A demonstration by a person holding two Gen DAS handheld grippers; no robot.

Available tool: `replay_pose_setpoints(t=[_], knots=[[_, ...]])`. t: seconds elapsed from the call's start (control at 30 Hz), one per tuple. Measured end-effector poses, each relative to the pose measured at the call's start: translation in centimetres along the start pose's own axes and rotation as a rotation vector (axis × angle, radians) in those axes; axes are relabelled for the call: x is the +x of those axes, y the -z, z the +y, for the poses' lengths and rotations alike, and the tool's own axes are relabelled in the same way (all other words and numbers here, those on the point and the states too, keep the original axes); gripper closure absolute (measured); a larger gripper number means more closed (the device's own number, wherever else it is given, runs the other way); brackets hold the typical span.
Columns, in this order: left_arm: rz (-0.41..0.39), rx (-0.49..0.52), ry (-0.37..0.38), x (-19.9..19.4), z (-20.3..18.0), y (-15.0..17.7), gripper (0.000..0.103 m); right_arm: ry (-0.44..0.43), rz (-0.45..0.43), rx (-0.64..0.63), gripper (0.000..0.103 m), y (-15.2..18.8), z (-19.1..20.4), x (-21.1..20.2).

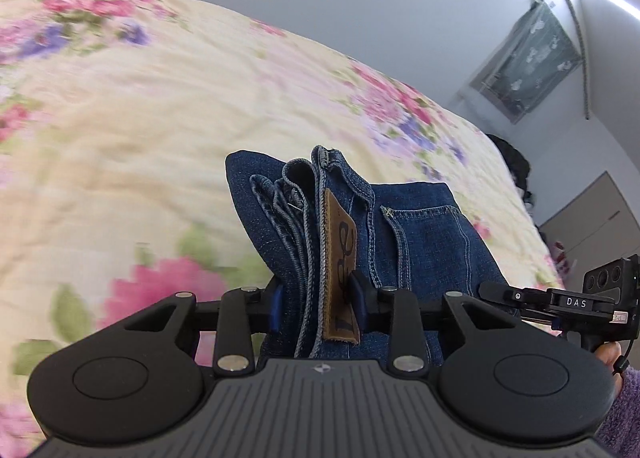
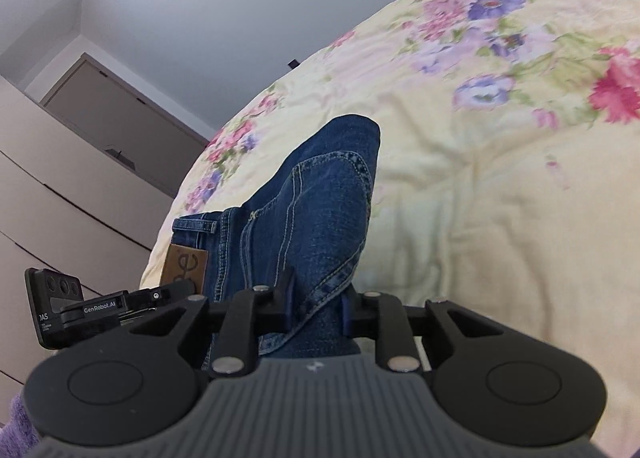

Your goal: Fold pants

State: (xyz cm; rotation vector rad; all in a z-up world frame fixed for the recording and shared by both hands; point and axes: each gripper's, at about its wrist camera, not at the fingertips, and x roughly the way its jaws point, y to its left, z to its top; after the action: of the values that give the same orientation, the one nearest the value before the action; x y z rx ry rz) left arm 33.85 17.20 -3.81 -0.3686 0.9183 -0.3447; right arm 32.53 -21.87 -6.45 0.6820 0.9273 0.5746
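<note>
Folded jeans (image 1: 404, 226), raised over floral bed (image 1: 140, 118). Left claw (image 1: 318, 302) clamped on waistband layers at leather patch (image 1: 340, 274); right claw (image 2: 318, 308) clamped on denim fold.

Between left gripper (image 1: 318, 304) fingers: filled by stacked folds of the jeans (image 1: 416, 226).
Between right gripper (image 2: 316, 308) fingers: filled by denim.
Open room: floral bedspread (image 1: 152, 106) bare across left and centre of the left view.
Obstacles: wardrobe (image 2: 72, 194) at left of the right view.
</note>
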Motion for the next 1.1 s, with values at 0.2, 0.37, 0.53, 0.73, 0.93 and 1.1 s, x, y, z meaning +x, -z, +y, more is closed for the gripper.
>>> replay_pose_setpoints(t=[0.2,0.37,0.53,0.73,0.93,1.1], knots=[[-0.015,-0.033,-0.066,-2.8,5.6,0.3,0.066,-0.065,0.06,-0.003,0.087,2.1,4.1,6.9],[-0.017,-0.075,-0.063,-2.2,9.8,1.3,0.066,-0.065,0.1,-0.008,0.087,3.3,5.1,11.4],[-0.009,-0.128,-0.036,0.2,13.1,3.0,0.066,-0.02,0.133,-0.008,0.087,3.9,4.0,14.1],[-0.021,-0.163,0.005,1.6,15.8,4.5,0.063,0.016,0.163,-0.005,0.086,4.5,1.8,15.8],[-0.018,-0.16,0.003,2.0,16.1,4.7,0.06,0.046,0.17,-0.005,0.085,5.0,1.0,16.4],[-0.01,-0.179,-0.046,1.4,15.3,4.5,0.055,0.099,0.172,-0.032,0.08,4.8,2.3,16.3]])
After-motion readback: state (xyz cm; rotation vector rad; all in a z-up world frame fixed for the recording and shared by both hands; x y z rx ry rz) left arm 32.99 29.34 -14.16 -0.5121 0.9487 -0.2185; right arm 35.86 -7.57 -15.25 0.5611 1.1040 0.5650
